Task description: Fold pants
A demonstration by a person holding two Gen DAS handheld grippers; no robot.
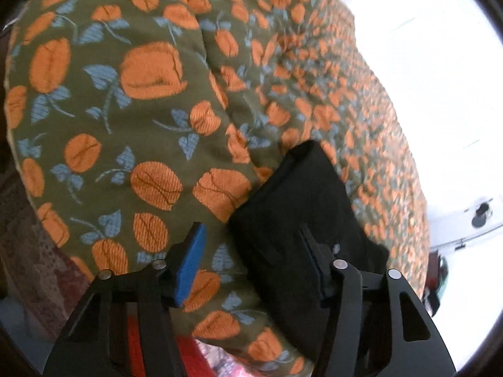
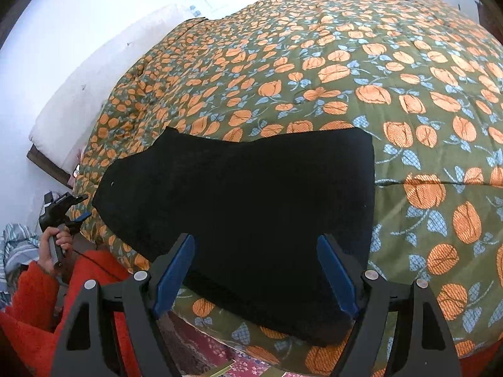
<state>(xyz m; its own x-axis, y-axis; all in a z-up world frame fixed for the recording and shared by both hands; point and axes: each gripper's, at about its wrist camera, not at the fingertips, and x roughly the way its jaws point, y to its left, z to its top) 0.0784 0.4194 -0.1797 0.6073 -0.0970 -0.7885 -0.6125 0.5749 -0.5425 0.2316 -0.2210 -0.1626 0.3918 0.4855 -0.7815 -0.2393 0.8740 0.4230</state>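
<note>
Pants lie folded on a floral quilt beside white walls, both grippers spread wide, holding nothing.

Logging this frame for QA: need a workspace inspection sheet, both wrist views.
Surface: bed under a green quilt with orange floral print, rumpled.
Job's things: black pants lying on the quilt near its front edge, already folded at least once.
Clutter: striped cloth beside the bed.
Grippers: left gripper open, pants edge at its right finger; right gripper open over the pants.
Cables: nothing seen.
Surroundings: white wall, patterned rug, person's red sleeve.
</note>
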